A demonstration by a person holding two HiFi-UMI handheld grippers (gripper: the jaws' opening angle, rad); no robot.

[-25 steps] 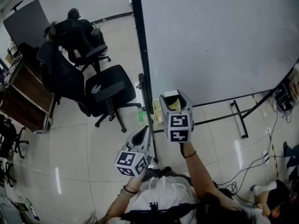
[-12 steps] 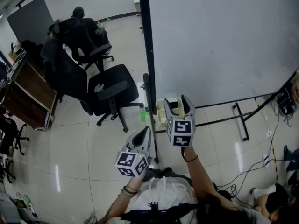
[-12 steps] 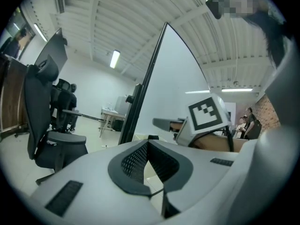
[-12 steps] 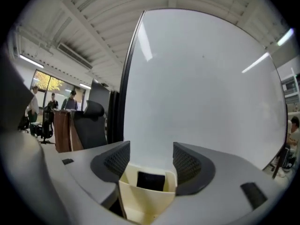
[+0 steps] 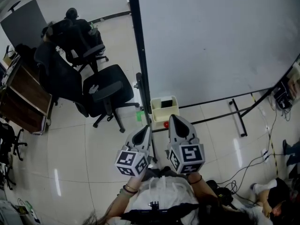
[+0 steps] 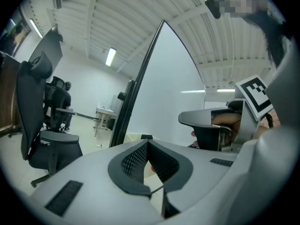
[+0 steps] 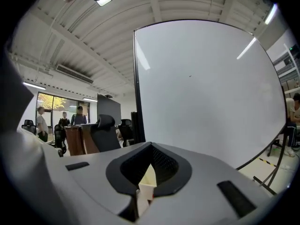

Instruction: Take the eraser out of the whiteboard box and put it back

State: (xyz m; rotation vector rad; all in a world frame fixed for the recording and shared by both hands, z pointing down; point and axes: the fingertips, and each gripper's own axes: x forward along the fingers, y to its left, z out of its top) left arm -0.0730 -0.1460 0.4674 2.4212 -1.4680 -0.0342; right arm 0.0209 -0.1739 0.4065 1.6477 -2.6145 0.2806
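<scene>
Well, the whiteboard point(image 5: 215, 36) fills the upper right of the head view, upright in its black frame above the tiled floor. Black office chairs point(image 5: 105, 90) stand off to its left. My right tool point(image 5: 174, 119) points toward the board's lower left corner, jaws closed together with nothing between them. My left tool point(image 5: 146, 129) is just beside it, jaws likewise together and empty. The cream whiteboard box point(image 5: 153, 110) sits by the black post, just ahead of my right tool and apart from it. The dark eraser point(image 5: 166, 103) lies inside the box. A small red thing point(image 5: 166, 124) shows just below the box.
</scene>
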